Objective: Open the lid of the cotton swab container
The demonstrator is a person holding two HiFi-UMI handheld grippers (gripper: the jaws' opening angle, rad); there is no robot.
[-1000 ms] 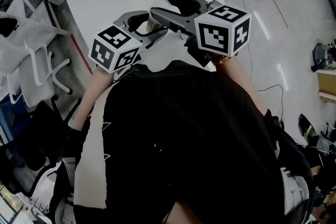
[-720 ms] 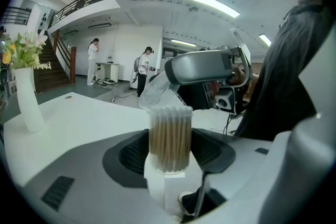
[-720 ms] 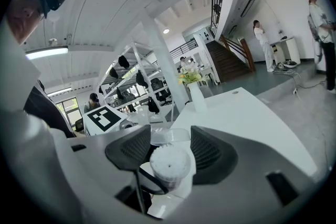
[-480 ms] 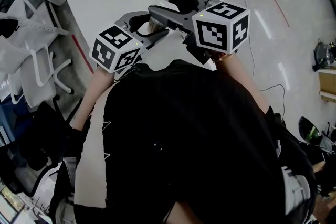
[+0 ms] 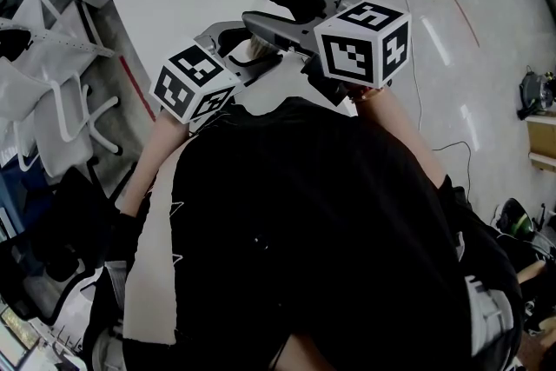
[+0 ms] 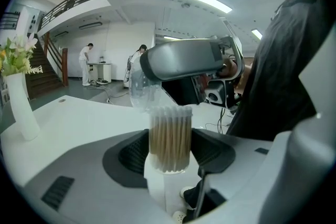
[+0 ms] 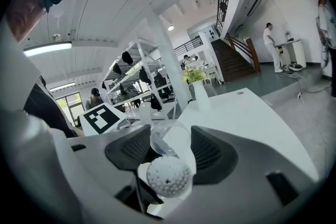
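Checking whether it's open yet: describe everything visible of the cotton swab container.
The cotton swab container is a clear round tube packed with upright tan-stemmed, white-tipped swabs. It stands upright between the jaws of the left gripper, which clamp its sides. Its top is open: the clear lid sits above and left of it, in the right gripper.

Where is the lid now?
The lid sits between the jaws of the right gripper; the left gripper view shows it up-left of the cotton swabs.
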